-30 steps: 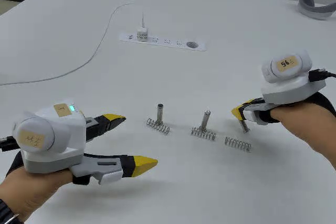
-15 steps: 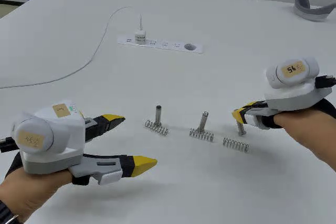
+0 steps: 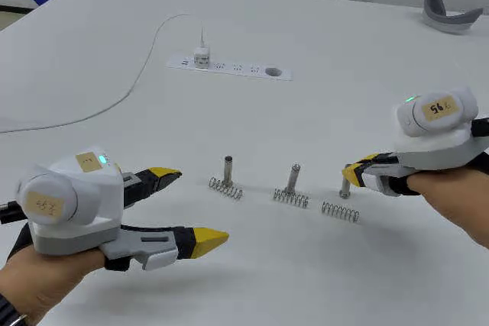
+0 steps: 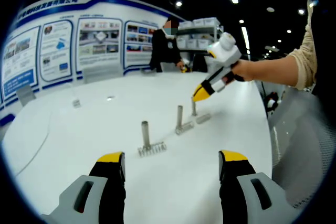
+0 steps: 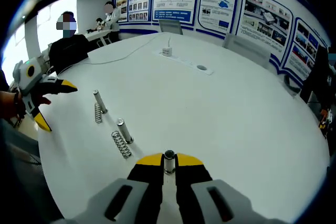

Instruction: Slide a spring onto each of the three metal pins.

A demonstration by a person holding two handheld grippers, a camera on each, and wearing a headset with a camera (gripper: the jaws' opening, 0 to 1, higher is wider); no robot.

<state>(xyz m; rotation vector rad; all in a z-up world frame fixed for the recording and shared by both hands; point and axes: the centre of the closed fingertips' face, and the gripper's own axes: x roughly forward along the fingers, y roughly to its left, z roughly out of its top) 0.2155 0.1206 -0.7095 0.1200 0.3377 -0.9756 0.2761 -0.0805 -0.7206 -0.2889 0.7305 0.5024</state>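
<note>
1. Three metal pins stand upright in a row on the white counter [image 3: 92,51]: the first pin [image 3: 228,169] on the left, the second pin [image 3: 293,177] in the middle and the third pin [image 3: 345,187] on the right.
2. One spring lies flat on the counter at the foot of each pin. The first spring [image 3: 226,187] and the second spring [image 3: 291,198] lie just beside the bases of their pins. The third spring [image 3: 340,211] lies a little in front of its pin. None of the springs is on a pin yet.
3. My left hand-held gripper [image 3: 195,205] hovers low over the counter, to the left of the row and apart from it. Its jaws are wide open and hold nothing.
4. My right hand-held gripper [image 5: 165,162] is closed around the third pin. In the right gripper view the round top of this pin shows between the two yellow tips.
5. Farther back on the counter lies a white power strip [image 3: 229,68] with a plug [image 3: 202,55] in it, and a thin cable [image 3: 130,89] runs away to the left.
</note>
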